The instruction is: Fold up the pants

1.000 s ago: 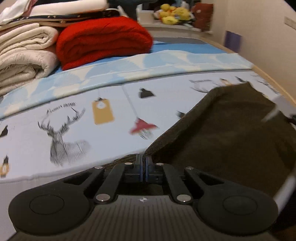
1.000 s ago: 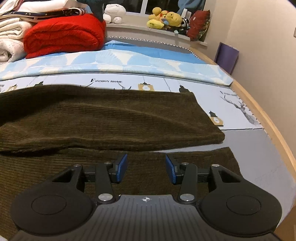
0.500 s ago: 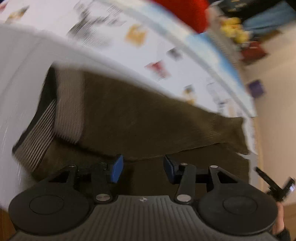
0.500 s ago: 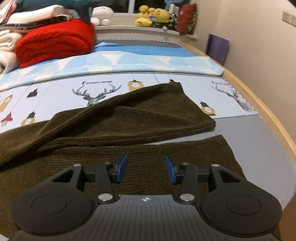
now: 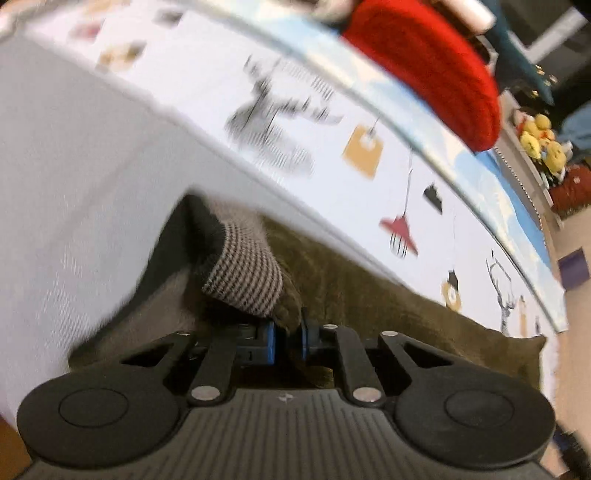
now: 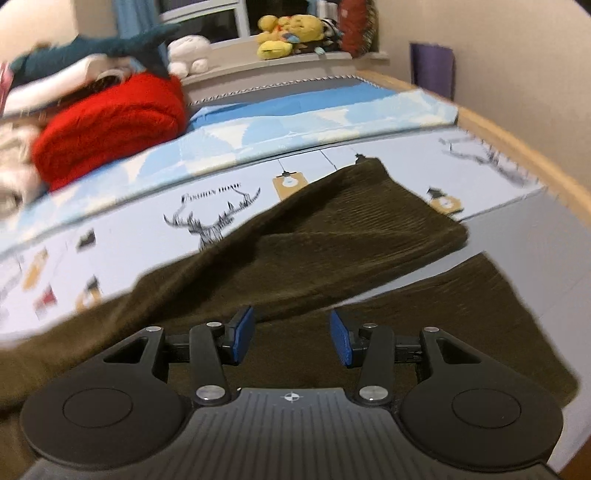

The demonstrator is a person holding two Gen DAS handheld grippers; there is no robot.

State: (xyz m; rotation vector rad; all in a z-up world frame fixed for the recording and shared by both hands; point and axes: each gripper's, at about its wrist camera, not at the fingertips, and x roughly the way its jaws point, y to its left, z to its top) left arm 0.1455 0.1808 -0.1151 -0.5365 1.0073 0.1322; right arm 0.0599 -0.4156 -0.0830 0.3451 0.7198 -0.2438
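The bedsheet (image 6: 332, 206) carries the printed words "FASHION HOME" above a drawn deer, just beyond the pants (image 6: 332, 251). The pants are dark olive corduroy with a houndstooth-lined waistband (image 5: 243, 273), spread on the sheet, one leg lying askew over the other. The left gripper (image 5: 287, 341) has just been closing and pinches the waistband edge; the right gripper (image 6: 291, 338) hangs spread above the legs, empty.

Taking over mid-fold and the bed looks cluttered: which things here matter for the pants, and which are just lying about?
In the job:
- pants
- left gripper, just closed on their waistband
- right gripper, open above them

Lying about:
- red blanket
- soft toys
- bedsheet
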